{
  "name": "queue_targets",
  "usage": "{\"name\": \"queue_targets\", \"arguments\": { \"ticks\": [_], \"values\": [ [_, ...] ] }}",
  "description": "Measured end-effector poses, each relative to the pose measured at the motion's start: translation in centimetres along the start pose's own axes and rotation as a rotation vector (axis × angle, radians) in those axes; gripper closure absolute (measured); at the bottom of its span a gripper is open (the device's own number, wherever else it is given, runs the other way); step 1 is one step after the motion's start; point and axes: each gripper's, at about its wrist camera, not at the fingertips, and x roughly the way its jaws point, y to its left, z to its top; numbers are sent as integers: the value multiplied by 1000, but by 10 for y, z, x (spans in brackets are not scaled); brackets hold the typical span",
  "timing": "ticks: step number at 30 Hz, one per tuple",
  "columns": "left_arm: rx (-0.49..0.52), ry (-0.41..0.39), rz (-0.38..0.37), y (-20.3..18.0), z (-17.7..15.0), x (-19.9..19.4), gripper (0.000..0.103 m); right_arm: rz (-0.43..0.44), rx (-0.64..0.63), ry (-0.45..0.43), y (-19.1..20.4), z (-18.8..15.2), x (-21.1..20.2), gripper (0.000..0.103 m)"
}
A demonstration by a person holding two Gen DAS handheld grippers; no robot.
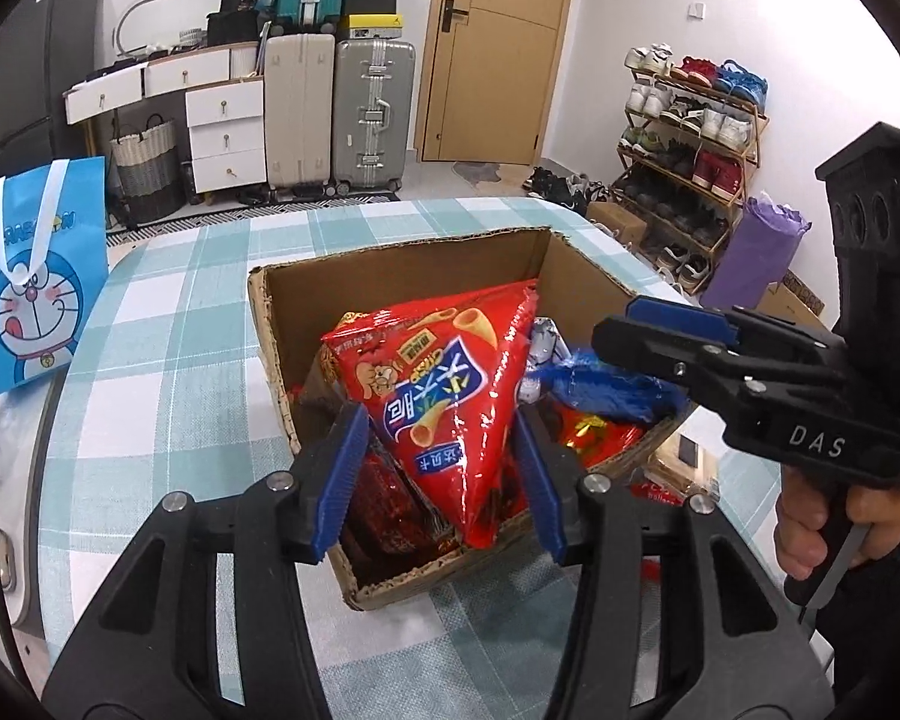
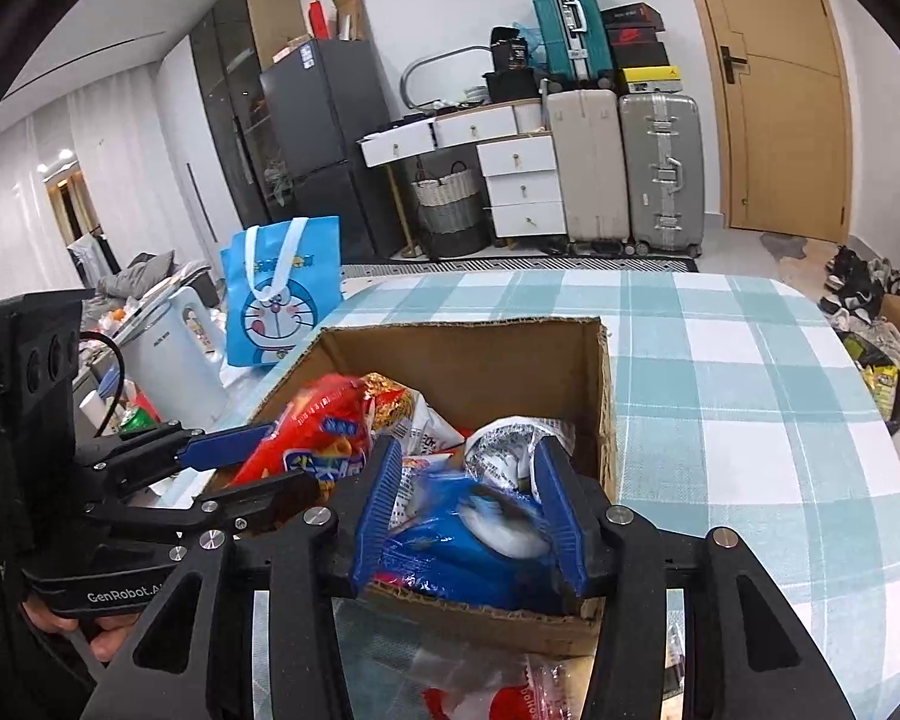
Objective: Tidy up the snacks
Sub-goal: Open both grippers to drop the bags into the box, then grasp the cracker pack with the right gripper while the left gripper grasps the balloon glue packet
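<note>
Snacks: packets piled in an open cardboard box (image 1: 402, 276) standing on a table with a teal-and-white check cloth (image 1: 168, 360).
Red bag: a large red chip bag (image 1: 450, 396), corner tilted down into the box, lying over the other packets.
Left gripper (image 1: 444, 474): its fingers stand either side of the red bag's lower end; whether the pads press it or only bracket it cannot be told from these views.
Blue packet: a blue snack packet (image 2: 456, 546) at the box's near-right side, blurred in the right wrist view.
Right gripper (image 2: 468, 516): fingers apart, straddling the blue packet just above the box rim; contact with the pads unclear.
Step in hand: judged to be loading, both tools working packets in the box at once.
Next move: likely let each packet settle flat, spread the fingers, lift clear of the cardboard walls.
Count, boxes: one.
Count, grippers: two.
Count, packets in box: red bag, blue packet, a white-and-silver one (image 2: 510, 438), at least one more red-gold; the rest hidden underneath.
Count, packets outside: at least one red-and-clear wrapper (image 2: 498, 690) on the cloth before the box.
Off to the side: one blue cartoon tote bag (image 1: 33, 276).
</note>
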Motion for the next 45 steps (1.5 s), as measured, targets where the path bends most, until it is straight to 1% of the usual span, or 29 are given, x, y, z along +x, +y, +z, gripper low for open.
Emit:
{"name": "queue_targets", "arguments": {
  "ticks": [1,2,3,4,5,6,7,9,11,12,13,15,18,22,27,30,35,39,41,45],
  "values": [
    [-12,-2,-3,0,0,-1,51,7,-1,3,-2,2,0,54],
    [-18,-6,2,-1,1,-1,40,14,-2,6,-3,2,-2,54],
    [-24,-10,10,-3,1,-3,34,24,-2,10,-5,4,-2,50],
    [-26,-16,11,-5,0,-4,31,37,1,13,-8,6,-3,42],
    [-27,-22,16,-8,-1,-6,25,49,1,14,-10,7,-4,36],
    [-25,-29,25,-11,-2,-8,22,63,4,11,-12,7,-7,25],
    [-20,-38,45,-14,-4,-11,22,75,12,4,-15,6,-10,16],
    [-16,-44,74,-18,-8,-14,22,75,31,1,-21,4,-15,8],
    [-20,-54,83,-21,-11,-19,21,47,49,23,-26,-1,-20,4],
    [-23,-55,96,-22,-13,-21,15,32,64,28,-29,-6,-24,2],
    [-29,-52,111,-23,-14,-22,12,20,75,26,-31,-9,-28,1],
    [-47,-52,112,-18,-20,-27,1,0,106,10,-36,-18,-38,1],
    [-50,-48,85,-16,-26,-35,1,-29,138,-19,-40,-31,-51,1],
    [-41,-52,88,-19,-32,-46,1,-64,170,-31,-43,-49,-69,1],
    [-29,-78,101,-33,-39,-55,1,-70,127,-3,-43,-59,-79,1],
    [-27,-68,106,-41,-45,-53,1,-64,112,1,-44,-63,-84,1],
    [5,-50,115,-61,-53,-48,1,-80,118,21,-48,-70,-83,1],
    [37,-31,121,-75,-64,-43,1,-84,136,61,-53,-75,-77,1],
    [47,-17,122,-78,-70,-40,1,-93,142,69,-55,-77,-75,1],
    [44,16,118,-80,-79,-30,1,-96,151,114,-61,-83,-66,1]
  ]
}}
